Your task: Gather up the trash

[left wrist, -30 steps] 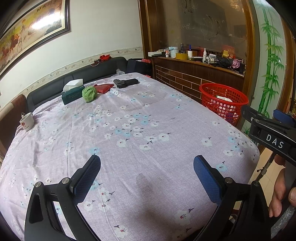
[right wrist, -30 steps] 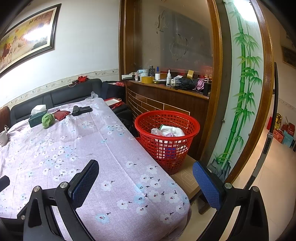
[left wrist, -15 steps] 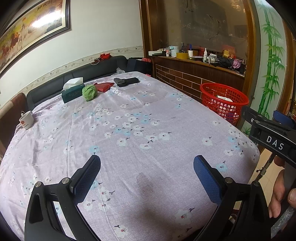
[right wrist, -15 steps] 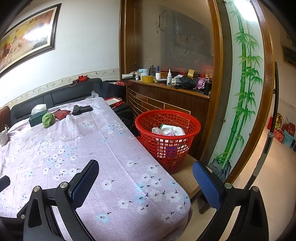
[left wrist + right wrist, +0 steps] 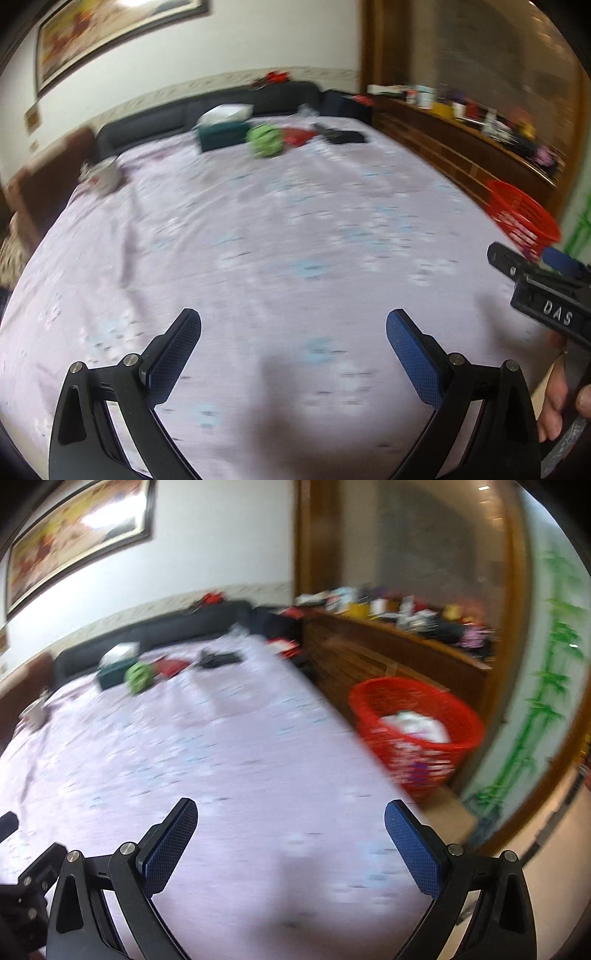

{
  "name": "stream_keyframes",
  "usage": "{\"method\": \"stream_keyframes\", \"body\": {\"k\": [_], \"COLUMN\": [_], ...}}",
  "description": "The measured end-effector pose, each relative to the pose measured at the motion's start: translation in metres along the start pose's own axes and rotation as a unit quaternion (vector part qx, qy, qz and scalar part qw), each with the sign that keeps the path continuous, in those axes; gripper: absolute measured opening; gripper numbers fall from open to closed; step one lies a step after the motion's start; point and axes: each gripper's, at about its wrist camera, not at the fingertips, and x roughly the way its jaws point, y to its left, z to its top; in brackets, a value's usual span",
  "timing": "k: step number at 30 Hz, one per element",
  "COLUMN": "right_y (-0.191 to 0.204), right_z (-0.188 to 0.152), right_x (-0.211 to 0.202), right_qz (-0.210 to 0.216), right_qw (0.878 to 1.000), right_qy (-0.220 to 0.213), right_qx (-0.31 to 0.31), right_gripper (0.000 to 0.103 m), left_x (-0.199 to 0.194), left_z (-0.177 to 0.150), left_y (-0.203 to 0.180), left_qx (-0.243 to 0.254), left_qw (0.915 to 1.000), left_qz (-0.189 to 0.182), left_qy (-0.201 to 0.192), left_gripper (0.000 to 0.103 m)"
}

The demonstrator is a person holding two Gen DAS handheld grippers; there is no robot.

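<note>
A crumpled green ball lies at the far end of the table with the floral cloth, beside a red packet; the ball also shows in the right wrist view. A red mesh basket holding white trash stands off the table's right edge; its rim shows in the left wrist view. My left gripper is open and empty over the near part of the cloth. My right gripper is open and empty over the near right edge. Both views are blurred.
At the far end lie a green tissue box, a black object and a white cup on the left. A dark sofa runs behind. A cluttered wooden counter flanks the right.
Both views have swung left and forward and turned blurry; the far-end objects look larger and closer. Both grippers remain open and empty.
</note>
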Motion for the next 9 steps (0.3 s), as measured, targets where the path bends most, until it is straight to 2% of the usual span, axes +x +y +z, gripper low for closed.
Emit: {"method": "stream_keyframes", "body": {"k": [3, 7, 8, 9], "right_y": [0.042, 0.095, 0.105, 0.114], "right_z": [0.007, 0.007, 0.006, 0.005], "right_x": [0.020, 0.048, 0.054, 0.062], "right_qz": [0.039, 0.077, 0.081, 0.086], "right_qw": [0.999, 0.993, 0.991, 0.990], "right_qy": [0.025, 0.068, 0.076, 0.087], "right_qx": [-0.029, -0.063, -0.069, -0.075], "right_gripper": [0.102, 0.102, 0.102, 0.102], "left_x": [0.007, 0.025, 0.027, 0.031], "left_z": [0.002, 0.003, 0.004, 0.003], "left_y": [0.027, 0.059, 0.064, 0.068], "left_qx": [-0.024, -0.058, -0.061, -0.060], "left_qw": [0.9993, 0.9958, 0.9951, 0.9942], "left_qz": [0.018, 0.007, 0.015, 0.041], "left_qy": [0.023, 0.071, 0.076, 0.080], "left_gripper": [0.100, 0.100, 0.100, 0.100]}}
